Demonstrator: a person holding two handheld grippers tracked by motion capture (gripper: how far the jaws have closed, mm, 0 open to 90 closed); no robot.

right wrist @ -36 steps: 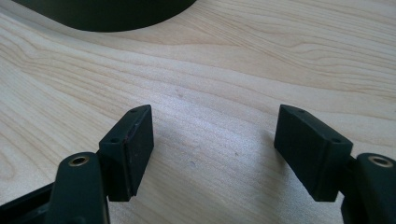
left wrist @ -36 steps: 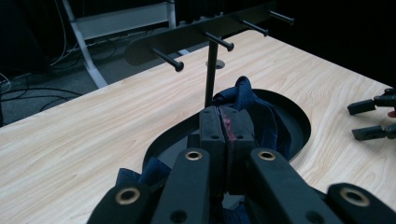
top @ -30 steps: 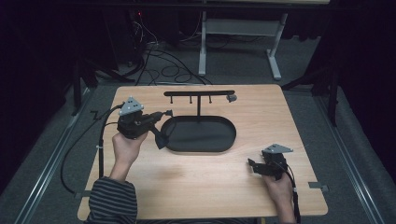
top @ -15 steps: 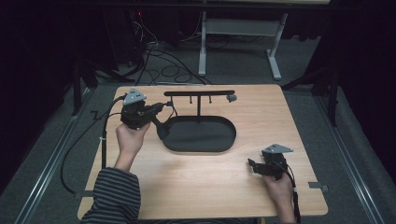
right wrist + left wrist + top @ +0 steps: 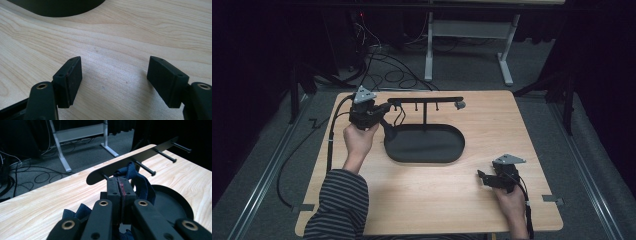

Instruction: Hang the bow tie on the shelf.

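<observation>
A rectangular light wooden table [image 5: 492,195] with rounded corners and visible grain stands on grey carpeted floor [image 5: 592,165]. A black oval tray-shaped base [image 5: 424,145] lies flat on the table, a little left of centre and towards the far edge. A thin black post rises from the base's far side and carries a flat black bar with short pegs [image 5: 427,100], running level along the table's far edge. The near half of the tabletop is bare wood.
</observation>
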